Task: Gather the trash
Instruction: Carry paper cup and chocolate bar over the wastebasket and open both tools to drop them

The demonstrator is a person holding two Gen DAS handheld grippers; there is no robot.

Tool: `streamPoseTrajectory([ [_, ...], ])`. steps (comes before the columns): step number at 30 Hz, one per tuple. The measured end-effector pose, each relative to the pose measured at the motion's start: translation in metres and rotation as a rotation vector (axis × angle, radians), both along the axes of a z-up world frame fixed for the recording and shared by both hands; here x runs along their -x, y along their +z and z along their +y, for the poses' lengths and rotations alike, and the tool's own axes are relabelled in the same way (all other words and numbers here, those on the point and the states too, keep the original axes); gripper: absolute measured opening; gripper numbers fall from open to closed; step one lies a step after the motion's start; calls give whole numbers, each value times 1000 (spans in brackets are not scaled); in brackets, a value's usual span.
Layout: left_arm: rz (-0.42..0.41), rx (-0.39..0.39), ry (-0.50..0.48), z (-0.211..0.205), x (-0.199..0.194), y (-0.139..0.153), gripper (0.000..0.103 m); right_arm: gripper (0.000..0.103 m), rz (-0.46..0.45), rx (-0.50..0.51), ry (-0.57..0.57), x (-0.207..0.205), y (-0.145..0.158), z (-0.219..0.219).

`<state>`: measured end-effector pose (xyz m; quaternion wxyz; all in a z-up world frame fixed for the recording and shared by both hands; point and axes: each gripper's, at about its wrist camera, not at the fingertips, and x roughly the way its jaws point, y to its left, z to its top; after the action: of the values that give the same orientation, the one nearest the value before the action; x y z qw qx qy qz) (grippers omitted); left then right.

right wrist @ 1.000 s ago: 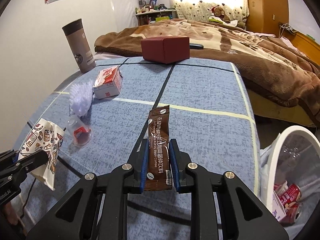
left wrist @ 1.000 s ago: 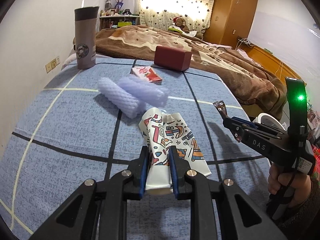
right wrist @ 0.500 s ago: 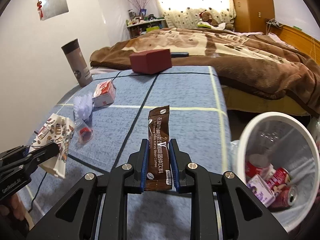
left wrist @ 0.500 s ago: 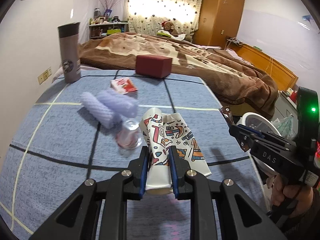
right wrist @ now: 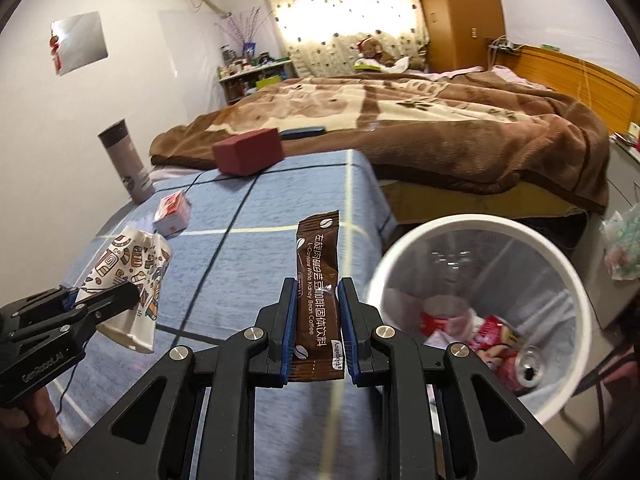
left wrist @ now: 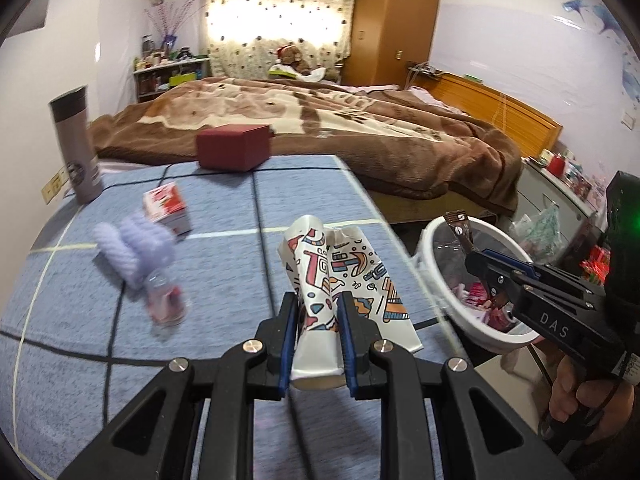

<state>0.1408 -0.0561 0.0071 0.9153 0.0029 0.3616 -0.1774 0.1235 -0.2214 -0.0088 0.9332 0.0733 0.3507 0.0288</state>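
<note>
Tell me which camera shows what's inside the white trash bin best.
The right wrist view: it looks down into the white trash bin, showing crushed red cans at the bottom. In the left wrist view the right gripper covers part of the bin.

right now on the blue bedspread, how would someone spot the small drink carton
Start at the tall grey flask by the wall on the blue bedspread. The small drink carton lies just in front, beside the lilac foam netting; it alone is red and white.

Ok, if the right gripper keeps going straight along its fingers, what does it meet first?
Probably the blue bedspread ahead of the right gripper; the coffee sachet points there. The white bin sits off to the side. Depth is unclear.
</note>
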Motion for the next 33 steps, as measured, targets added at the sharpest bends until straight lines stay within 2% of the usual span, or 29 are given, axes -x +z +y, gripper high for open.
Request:
streamPoseTrajectory([
  [10, -5, -4, -119, -62, -4, 5, 21, 21, -3, -1, -127, 17, 4, -46],
  [20, 19, -9, -216, -117, -12, -1, 21, 21, 33, 6, -221, 19, -8, -79],
  [33, 68, -29, -280, -165, -23, -18, 22, 22, 103, 33, -294, 19, -26, -110],
])
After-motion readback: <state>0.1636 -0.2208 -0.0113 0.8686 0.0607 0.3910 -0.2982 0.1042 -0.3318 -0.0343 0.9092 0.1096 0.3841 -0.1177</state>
